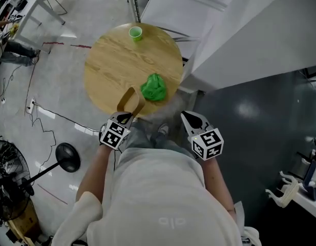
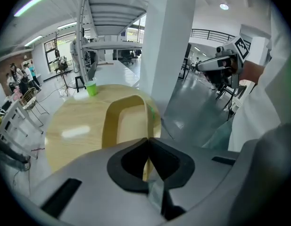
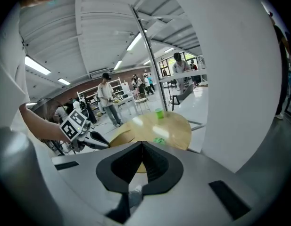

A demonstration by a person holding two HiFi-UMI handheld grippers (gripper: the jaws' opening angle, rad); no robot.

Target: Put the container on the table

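Note:
A tan, thin-walled container (image 1: 131, 100) hangs over the near edge of the round wooden table (image 1: 117, 60). My left gripper (image 1: 124, 118) is shut on its near wall. In the left gripper view the container (image 2: 128, 121) rises straight out from the closed jaws, over the table (image 2: 74, 126). I cannot tell whether its bottom touches the tabletop. My right gripper (image 1: 191, 121) is off the table's near right side, shut with nothing in it; in the right gripper view its jaws meet with no gap.
A green cup (image 1: 135, 33) stands at the table's far edge. A crumpled green thing (image 1: 154, 87) lies right beside the container. A white pillar and wall (image 1: 250, 29) rise close on the right. A black floor fan (image 1: 68, 158) and cables lie on the left.

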